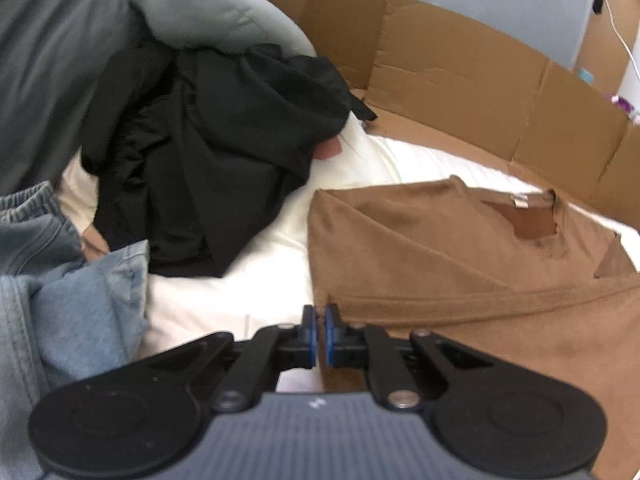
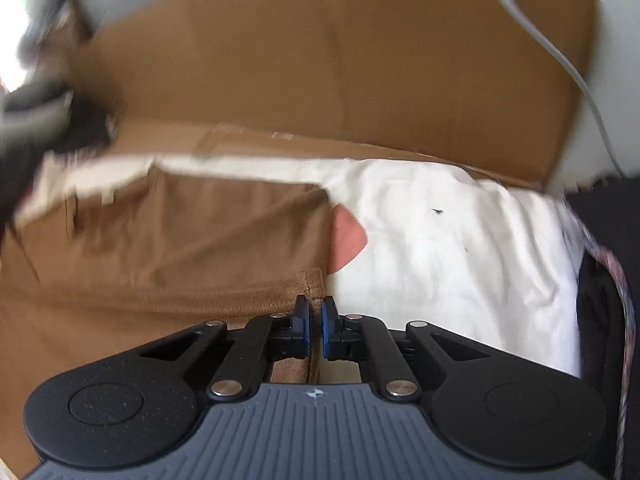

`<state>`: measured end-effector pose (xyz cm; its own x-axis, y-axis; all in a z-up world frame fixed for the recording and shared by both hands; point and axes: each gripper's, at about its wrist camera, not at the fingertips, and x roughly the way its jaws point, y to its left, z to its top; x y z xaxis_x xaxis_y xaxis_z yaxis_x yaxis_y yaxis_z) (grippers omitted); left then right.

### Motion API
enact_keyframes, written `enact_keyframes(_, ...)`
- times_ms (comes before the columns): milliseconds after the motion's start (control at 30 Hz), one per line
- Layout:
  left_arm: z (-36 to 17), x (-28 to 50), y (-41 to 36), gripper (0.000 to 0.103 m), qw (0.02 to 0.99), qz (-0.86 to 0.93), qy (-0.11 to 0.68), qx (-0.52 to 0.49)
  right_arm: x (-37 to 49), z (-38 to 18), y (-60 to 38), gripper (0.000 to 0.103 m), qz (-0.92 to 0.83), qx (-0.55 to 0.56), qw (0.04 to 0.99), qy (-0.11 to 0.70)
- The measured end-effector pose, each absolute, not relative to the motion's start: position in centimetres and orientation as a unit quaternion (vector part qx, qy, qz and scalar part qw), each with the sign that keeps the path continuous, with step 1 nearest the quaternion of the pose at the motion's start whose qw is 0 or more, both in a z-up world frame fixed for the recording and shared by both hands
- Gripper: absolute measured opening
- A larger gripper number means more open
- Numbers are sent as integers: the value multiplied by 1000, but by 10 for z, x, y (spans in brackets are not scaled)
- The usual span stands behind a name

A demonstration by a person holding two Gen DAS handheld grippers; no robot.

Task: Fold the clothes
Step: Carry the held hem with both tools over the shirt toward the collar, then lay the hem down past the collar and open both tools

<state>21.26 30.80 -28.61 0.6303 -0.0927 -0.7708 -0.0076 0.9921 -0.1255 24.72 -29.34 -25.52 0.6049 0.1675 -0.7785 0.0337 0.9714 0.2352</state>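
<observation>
the brown t-shirt (image 1: 460,248) lies spread on a white sheet (image 1: 224,304), neckline and a small tag toward the far cardboard, with one side folded over so a hemmed edge runs across its near part. in the left wrist view the left tongs (image 1: 321,316) sit at the shirt's near left corner, their blue-padded tips drawn almost together right at the fabric's edge; whether cloth is actually pinched between them i cannot tell. in the right wrist view, which is blurred, the right tongs (image 2: 315,312) are clenched on the same brown t-shirt (image 2: 160,240), the stitched hem corner rising between the pads and a strip of brown cloth showing below them. just beyond that corner a small pinkish patch (image 2: 348,240) shows against the white sheet (image 2: 460,248); what it is cannot be told. to the left of the shirt, apart from it on the sheet, lies a crumpled black garment (image 1: 208,152), with a grey-green padded piece (image 1: 208,8) behind it and blue denim (image 1: 72,300) at the near left. flattened cardboard (image 1: 460,76) stands along the far side, and a white cable (image 2: 560,60) hangs across it in the right view.
</observation>
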Motion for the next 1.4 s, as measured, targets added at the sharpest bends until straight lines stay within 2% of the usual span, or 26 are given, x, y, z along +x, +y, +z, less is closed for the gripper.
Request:
enact_keyframes(167,-297,220,317,5,890,-14,444,-103,251,-272,-301,3,11,151,877,456)
enact_keyframes(533,-304,230,308,9,889,-28,451,-69,263,-285,-290,11,27,120,868,481)
enact_keyframes(600,-303,228,306,10,891,-29,449,-62,262,-286,-288,10,30,109,868,483)
enact_keyframes(667,-302,225,305,6,892,-28,447,-55,259,-282,-285,3,30,99,875,473)
enact_keyframes(1000,-271,210,307,4,914,-24,401,-53,246,-240,-281,2,25,80,902,423)
enact_keyframes(1400,-231,253,306,4,926,-17,376,-24,278,-188,-274,3,0,66,919,389)
